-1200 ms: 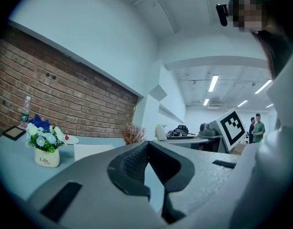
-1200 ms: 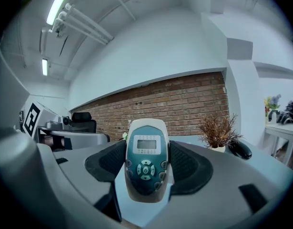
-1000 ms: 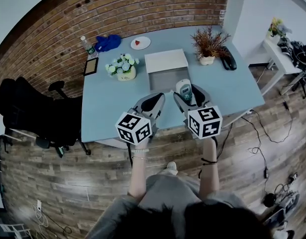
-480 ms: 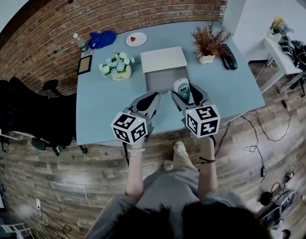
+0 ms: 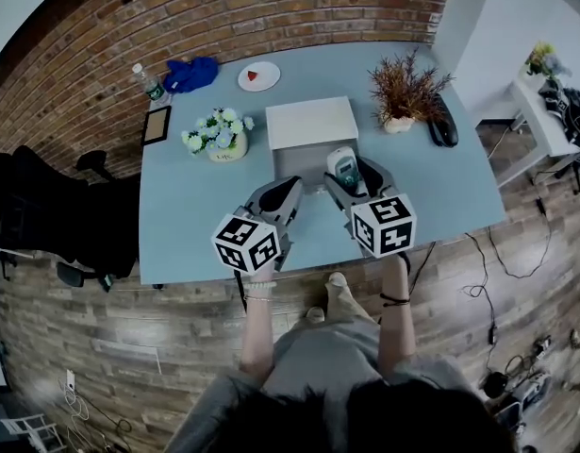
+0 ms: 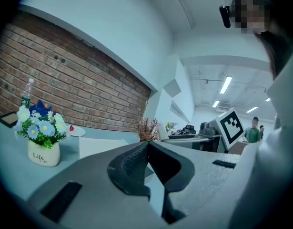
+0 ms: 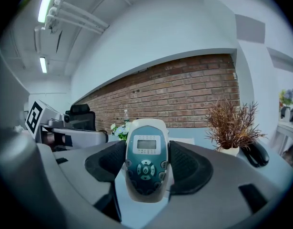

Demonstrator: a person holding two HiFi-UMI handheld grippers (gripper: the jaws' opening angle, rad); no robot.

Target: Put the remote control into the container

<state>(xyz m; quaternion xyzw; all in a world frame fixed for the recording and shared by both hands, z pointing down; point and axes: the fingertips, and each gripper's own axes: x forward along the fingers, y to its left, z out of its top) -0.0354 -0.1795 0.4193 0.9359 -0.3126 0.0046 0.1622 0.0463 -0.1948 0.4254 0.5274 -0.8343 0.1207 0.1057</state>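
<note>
My right gripper [image 5: 349,170] is shut on a white remote control [image 5: 343,166] with a teal face and a small screen. In the right gripper view the remote control [image 7: 146,159] stands upright between the jaws of the right gripper [image 7: 146,163]. It hangs just in front of the grey open container [image 5: 312,152], whose white lid [image 5: 312,122] lies behind it on the blue table [image 5: 195,215]. My left gripper [image 5: 288,188] is shut with nothing in it, held left of the remote; in its own view the left gripper [image 6: 147,149] has its jaws together.
A white pot of flowers [image 5: 216,136] stands left of the container. A dry plant in a white pot [image 5: 403,91] and a black phone [image 5: 444,123] sit at the right. At the back left are a picture frame [image 5: 157,125], a bottle [image 5: 146,81], blue cloth [image 5: 191,72] and a plate [image 5: 258,75].
Both grippers have moved forward over the table toward the container, the right one carrying the remote. The person has stepped closer to the table.
</note>
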